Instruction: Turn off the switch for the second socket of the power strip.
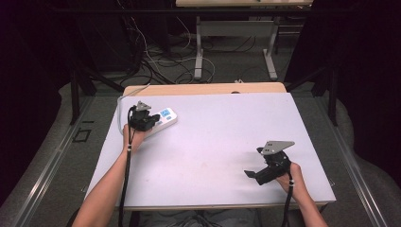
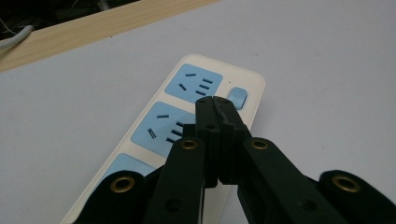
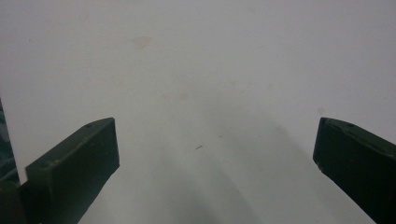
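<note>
Seen from above: a white surface (image 1: pixel 213 142), with a cream power strip (image 1: pixel 163 119) lying flat near its far left corner. Blue socket faces and a small blue switch (image 2: pixel 238 97) at the strip's far end.

Left claw (image 2: pixel 214 99) hovering over the strip, jaws pressed together with nothing between them, tips poised just short of the switch and beside the end socket (image 2: pixel 194 84). Whether the tips touch the strip: cannot tell.

Right claw (image 1: pixel 249 174) well apart, near the surface's near right corner, jaws wide apart over bare surface, holding nothing.

Likely step: pressing the switch with the closed tips. To do it well: keep jaws together as one blunt finger; shift slightly toward the switch so the tips land on its middle, not on the socket slots; press straight down, gently, so the light strip does not slide or tip. Worth bringing the right claw over to steady the strip's near end if it skids.
</note>
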The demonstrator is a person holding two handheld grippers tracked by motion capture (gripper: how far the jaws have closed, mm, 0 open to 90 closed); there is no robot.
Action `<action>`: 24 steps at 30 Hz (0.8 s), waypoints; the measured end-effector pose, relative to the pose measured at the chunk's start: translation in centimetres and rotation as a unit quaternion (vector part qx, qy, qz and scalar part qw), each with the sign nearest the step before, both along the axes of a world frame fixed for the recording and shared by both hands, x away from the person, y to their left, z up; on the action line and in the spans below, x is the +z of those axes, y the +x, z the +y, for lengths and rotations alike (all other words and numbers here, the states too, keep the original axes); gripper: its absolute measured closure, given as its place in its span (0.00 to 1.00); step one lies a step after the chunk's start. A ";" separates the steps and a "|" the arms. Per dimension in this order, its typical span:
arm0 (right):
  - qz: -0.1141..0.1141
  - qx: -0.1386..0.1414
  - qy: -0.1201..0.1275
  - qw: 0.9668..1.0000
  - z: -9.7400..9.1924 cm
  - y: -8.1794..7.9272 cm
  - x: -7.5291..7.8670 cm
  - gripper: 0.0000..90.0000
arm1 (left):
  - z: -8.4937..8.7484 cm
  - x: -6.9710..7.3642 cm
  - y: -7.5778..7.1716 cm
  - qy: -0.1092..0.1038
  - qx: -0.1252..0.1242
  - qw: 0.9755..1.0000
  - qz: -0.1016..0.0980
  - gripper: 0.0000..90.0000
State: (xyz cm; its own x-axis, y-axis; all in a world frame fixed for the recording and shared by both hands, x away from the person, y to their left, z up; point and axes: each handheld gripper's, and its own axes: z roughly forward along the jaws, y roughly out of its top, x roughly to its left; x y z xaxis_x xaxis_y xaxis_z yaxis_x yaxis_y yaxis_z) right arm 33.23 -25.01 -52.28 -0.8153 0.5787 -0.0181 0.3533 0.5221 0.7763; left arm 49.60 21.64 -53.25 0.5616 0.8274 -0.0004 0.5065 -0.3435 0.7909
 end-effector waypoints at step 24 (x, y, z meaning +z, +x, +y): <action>0.007 -0.002 -0.001 1.000 0.1 -0.1 0.0 0.00 | -0.2 -0.6 0.4 0.017 -0.004 1.000 0.018 1.00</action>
